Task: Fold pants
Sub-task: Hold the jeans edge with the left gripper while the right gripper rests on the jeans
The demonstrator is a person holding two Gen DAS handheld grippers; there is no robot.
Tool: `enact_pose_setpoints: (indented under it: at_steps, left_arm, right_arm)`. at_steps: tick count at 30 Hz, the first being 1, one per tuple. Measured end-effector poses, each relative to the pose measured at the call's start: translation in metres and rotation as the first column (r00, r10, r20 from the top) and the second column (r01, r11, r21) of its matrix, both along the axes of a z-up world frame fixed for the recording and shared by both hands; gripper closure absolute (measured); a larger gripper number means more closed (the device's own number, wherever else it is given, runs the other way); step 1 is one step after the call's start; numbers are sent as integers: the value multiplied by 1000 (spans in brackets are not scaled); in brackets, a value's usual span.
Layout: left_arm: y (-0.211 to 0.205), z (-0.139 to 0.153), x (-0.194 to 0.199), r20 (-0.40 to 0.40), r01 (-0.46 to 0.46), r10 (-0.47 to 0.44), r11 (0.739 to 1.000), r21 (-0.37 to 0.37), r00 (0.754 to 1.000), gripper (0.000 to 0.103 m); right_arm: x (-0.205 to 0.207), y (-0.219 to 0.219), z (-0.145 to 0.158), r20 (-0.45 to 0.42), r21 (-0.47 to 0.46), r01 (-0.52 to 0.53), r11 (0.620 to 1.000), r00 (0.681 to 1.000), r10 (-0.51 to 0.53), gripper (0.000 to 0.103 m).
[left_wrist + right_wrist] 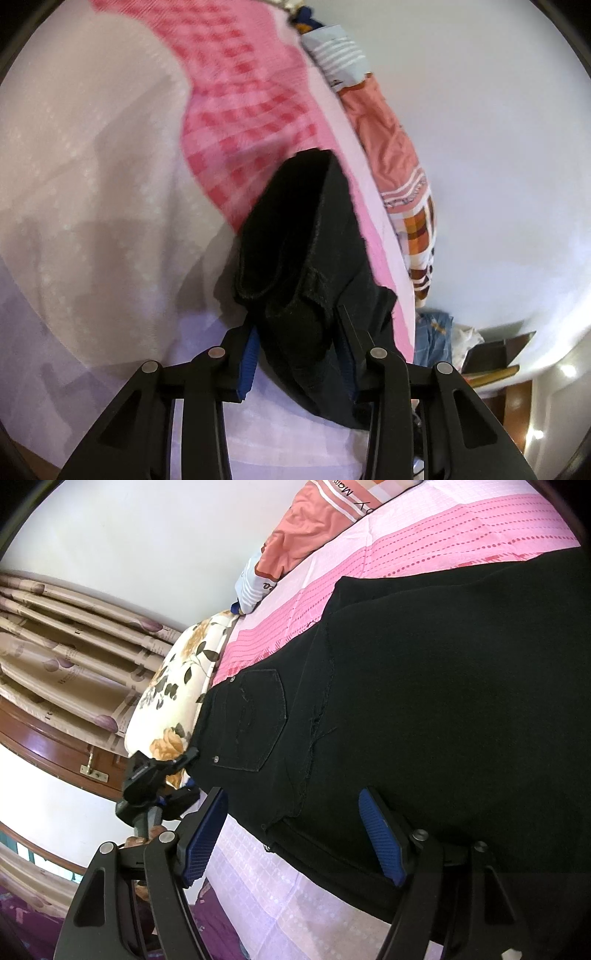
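- On the bed (424,535), over a pink and white patterned sheet, lie the black pants (424,686), spread across most of the right wrist view with a back pocket (255,720) facing up
- The left gripper (299,354) has its fingers drawn narrow around a bunched fold of the black pants (314,251); the cloth sits between the blue pads and rises ahead of them as a thick roll
- The right gripper (295,834) holds its fingers wide; the pants' edge lies between the blue pads, and neither pad presses on it
- In the right wrist view the left gripper (184,771) shows at the pants' far edge, just beside a flowered pillow (177,698)
- A salmon-coloured blanket (306,528) lies bunched along the wall side of the bed, near the pillow
- Beige curtains (66,635) hang beyond the pillow
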State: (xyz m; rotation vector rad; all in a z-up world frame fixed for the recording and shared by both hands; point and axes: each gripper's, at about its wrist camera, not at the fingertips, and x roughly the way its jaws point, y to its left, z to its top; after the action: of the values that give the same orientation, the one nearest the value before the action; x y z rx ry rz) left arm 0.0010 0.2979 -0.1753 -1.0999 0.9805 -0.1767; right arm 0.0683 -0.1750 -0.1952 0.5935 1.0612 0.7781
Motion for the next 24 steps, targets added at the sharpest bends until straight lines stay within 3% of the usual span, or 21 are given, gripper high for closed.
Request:
enact_pose_setpoints:
  at_steps: [5,8,13,15,17,19,24]
  left_arm:
    - [4,-13,-6,-58,-46,42,997,-58,997,59]
    - [-1,-8,-6,-72,-51,48,998,-37,996,54]
    - [-12,0,7,-54,-35,34,999,-18,998,28]
    - [-13,1,11,-41,-31,31,999,-8,999,28]
    - [-16,1,11,-34,-26,27,999,21,999,35]
    - [-20,7,10,-50,-6,12,993,118,999,67]
    - [-32,35,7,37,13,-21,979,203,999,73]
  right_arm:
    - [0,0,0,-1,3,1,1000,1000,-1,33]
    - [-1,1,0,-2,4,4,1000,1000,-4,33]
    - [-1,0,0,-1,4,3,1000,1000,-3,33]
    - [-2,0,0,0,5,4,1000,1000,-4,33]
    - [-3,0,0,4,3,3,1000,1000,-3,33]
    - [-4,1,0,9,-3,0,1000,1000,0,33]
    - [-4,1,0,7,-3,5,1000,1000,-5,33]
